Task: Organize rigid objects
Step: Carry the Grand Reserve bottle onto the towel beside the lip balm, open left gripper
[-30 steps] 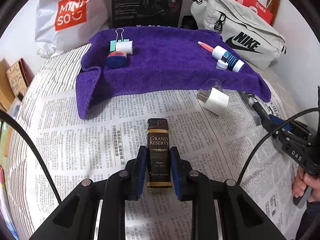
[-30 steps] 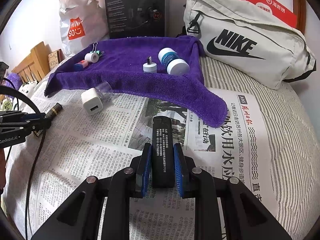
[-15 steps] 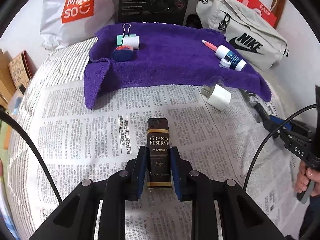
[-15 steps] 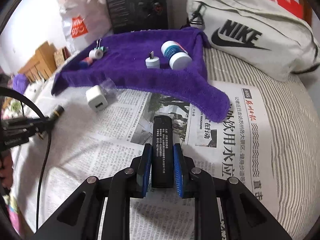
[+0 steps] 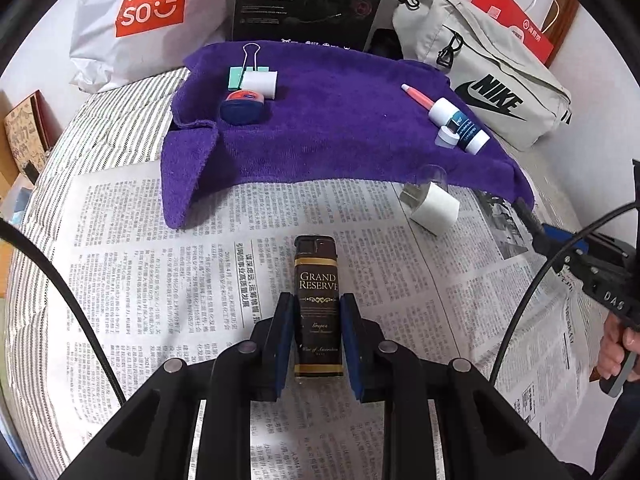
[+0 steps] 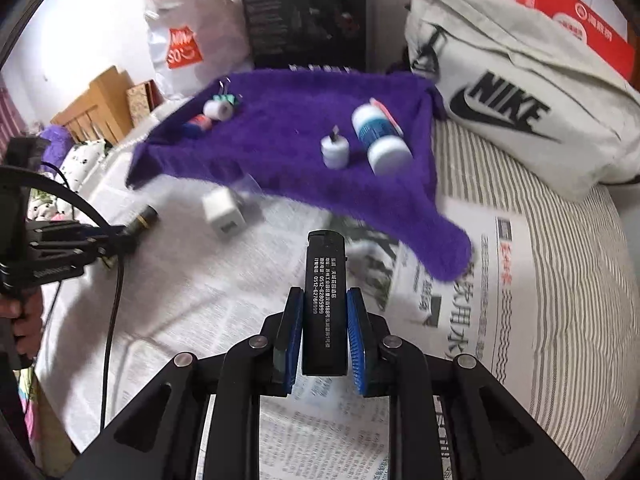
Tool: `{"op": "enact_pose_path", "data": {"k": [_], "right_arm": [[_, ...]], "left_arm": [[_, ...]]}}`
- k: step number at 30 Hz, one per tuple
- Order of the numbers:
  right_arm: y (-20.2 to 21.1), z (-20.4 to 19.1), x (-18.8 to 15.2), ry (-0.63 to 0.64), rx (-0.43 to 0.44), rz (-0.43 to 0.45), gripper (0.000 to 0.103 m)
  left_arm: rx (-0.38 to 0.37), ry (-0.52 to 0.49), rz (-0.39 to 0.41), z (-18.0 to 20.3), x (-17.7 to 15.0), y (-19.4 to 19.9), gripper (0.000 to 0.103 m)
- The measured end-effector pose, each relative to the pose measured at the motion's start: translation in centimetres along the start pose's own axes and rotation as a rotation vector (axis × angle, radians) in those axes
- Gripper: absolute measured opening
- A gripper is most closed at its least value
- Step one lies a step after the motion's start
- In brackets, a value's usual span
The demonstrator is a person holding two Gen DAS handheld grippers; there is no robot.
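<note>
Your left gripper (image 5: pixel 318 340) clamps a brown lighter (image 5: pixel 318 304); your right gripper (image 6: pixel 324 340) clamps a black lighter (image 6: pixel 325 300), purple towel (image 6: pixel 288 136) at 12 o'clock.

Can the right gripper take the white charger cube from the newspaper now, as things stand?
Probably not yet. The right gripper is shut on a black lighter, so its jaws are occupied. The white charger cube lies uncovered on the newspaper, nothing blocking it; the lighter must be set down first.
</note>
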State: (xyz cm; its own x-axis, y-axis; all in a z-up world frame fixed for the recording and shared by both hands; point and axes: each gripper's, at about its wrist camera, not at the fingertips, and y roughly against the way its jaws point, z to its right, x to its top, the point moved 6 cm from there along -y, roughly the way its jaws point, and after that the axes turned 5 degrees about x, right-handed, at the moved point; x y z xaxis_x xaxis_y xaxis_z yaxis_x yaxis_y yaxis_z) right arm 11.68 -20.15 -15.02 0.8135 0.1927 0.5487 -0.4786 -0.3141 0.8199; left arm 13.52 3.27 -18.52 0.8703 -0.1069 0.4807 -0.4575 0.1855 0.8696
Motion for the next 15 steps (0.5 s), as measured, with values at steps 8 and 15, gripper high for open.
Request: {"op": "enact_pose_path", "data": {"k": [8, 15], "right_arm": [[1.2, -1.0, 2.5, 0.022, 0.017, 0.038, 0.022], [1.6, -1.5, 4.3, 0.023, 0.034, 0.061, 0.022]], "left_arm": [[-0.010, -0.003, 0.025, -0.3, 1.4, 1.4, 0.022], [-0.022, 0.002, 0.052, -1.0, 3.5, 2.1, 0.022]]}}
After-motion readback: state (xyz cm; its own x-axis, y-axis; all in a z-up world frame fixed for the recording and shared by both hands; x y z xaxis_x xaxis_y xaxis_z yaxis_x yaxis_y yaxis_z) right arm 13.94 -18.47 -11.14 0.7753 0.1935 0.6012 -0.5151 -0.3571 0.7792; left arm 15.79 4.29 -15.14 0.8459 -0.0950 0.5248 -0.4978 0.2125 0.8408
